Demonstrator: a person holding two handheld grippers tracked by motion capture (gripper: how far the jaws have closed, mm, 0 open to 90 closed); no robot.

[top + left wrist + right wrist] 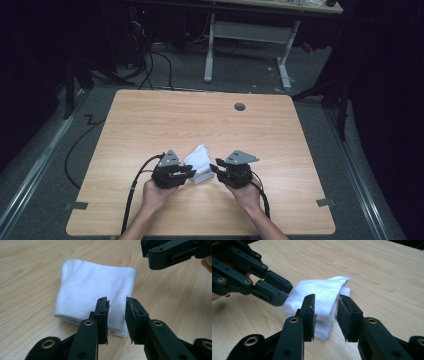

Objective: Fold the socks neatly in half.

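- We are holding our left gripper (189,170) and right gripper (216,165) low over the wooden table (150,120), facing each other.
- Between them a folded white cloth (199,164) is lying near the table's front middle.
- Left jaws are standing partly open, gripping nothing.
- Right jaws are standing partly open, pads clear of the cloth.
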